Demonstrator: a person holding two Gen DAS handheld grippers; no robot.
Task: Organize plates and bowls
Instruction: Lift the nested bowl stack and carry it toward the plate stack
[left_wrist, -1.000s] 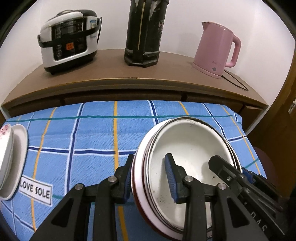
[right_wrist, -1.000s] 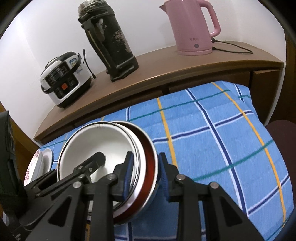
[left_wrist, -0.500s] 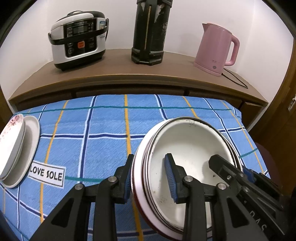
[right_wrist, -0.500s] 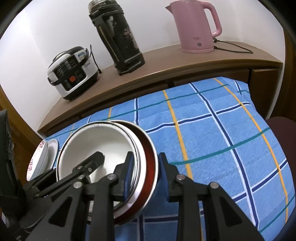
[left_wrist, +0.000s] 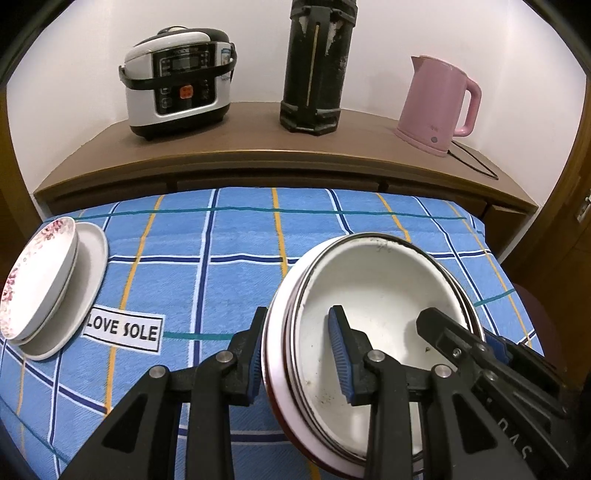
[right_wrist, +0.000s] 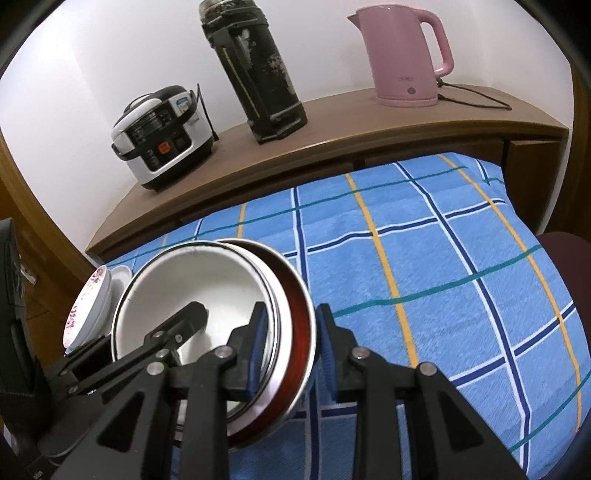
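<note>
Both grippers — left gripper (left_wrist: 297, 354), right gripper (right_wrist: 288, 349) — clamp stacked bowls' (left_wrist: 376, 295) opposite rims.

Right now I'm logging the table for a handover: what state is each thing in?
Stacked bowls: nested, tilted, gripped on both rims.
Left tongs: shut on the stack.
Right tongs: shut on the stack.
Flowered bowl: resting on white plate.
Pink kettle: lid closed.

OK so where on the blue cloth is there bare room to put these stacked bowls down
The checked cloth is bare across the middle, between the "LOVE SOLE" label and the held stacked bowls, and back to the wooden counter. Its right half is bare too. The left edge is crowded by the floral dish stack.
</note>
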